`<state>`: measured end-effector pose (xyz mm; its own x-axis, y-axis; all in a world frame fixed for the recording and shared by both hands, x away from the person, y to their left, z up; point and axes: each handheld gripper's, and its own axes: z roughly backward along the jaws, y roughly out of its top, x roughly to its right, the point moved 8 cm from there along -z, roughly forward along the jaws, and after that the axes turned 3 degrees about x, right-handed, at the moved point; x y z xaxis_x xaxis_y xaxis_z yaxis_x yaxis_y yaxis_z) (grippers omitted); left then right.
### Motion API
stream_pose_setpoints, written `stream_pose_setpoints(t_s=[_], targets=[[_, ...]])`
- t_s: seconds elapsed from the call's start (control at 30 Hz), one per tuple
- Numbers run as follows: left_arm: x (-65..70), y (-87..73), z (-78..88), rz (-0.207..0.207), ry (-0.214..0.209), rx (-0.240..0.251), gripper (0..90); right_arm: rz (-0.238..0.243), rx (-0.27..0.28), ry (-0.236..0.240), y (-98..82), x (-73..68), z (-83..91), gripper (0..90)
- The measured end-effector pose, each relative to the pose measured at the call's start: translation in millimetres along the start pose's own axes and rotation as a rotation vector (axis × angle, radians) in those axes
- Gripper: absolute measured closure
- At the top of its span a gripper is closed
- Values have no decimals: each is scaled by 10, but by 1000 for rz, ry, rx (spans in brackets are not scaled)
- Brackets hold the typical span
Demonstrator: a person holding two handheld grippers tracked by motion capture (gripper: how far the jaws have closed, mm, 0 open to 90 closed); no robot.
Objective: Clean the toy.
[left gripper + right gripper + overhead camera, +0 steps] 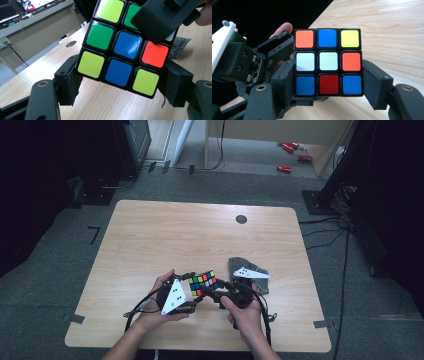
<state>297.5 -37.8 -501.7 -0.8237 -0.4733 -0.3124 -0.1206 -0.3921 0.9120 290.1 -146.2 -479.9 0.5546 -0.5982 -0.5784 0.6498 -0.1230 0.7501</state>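
Pale wood-grain laminate with rounded corners makes up the surface [150,235], matte and flat. Just above its near edge a glossy plastic puzzle cube [203,282], black-framed with bright square stickers, is held in the air between both tools. Left tongs [192,292] pinch its lower layer; right tongs [212,292] clamp its sides. Judged a layer twist, needing one grip steady. A crumpled grey cloth [248,272] lies just beside.
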Motion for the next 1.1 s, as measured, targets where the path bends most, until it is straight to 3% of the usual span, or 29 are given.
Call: stream_pose_setpoints(t_s=[0.13, 0.3, 0.47, 0.57, 0.67, 0.77, 0.9, 1.1], targets=[[-9, -11, -8, 0, -1, 0, 278, 25, 4, -17, 2, -4, -5, 348], [-29, -10, 0, -9, 9, 3, 232, 17, 2, -12, 12, -7, 11, 348], [31, 22, 3, -96, 26, 13, 274, 8, -20, -15, -3, -5, 0, 347], [44, 8, -1, -106, 18, 15, 293, 2, -39, -20, -33, -3, -21, 346], [44, 13, 5, -124, 20, 26, 339, 7, -14, -33, -6, 21, -3, 345], [27, 31, -3, -80, 17, 28, 343, 26, 26, -23, 32, 19, 9, 333], [-25, -18, -1, -62, 36, -6, 344, 65, 49, -42, 65, 43, 36, 320], [-187, -65, 34, 49, 59, -21, 344, 99, 133, -87, 255, 157, 244, 313]])
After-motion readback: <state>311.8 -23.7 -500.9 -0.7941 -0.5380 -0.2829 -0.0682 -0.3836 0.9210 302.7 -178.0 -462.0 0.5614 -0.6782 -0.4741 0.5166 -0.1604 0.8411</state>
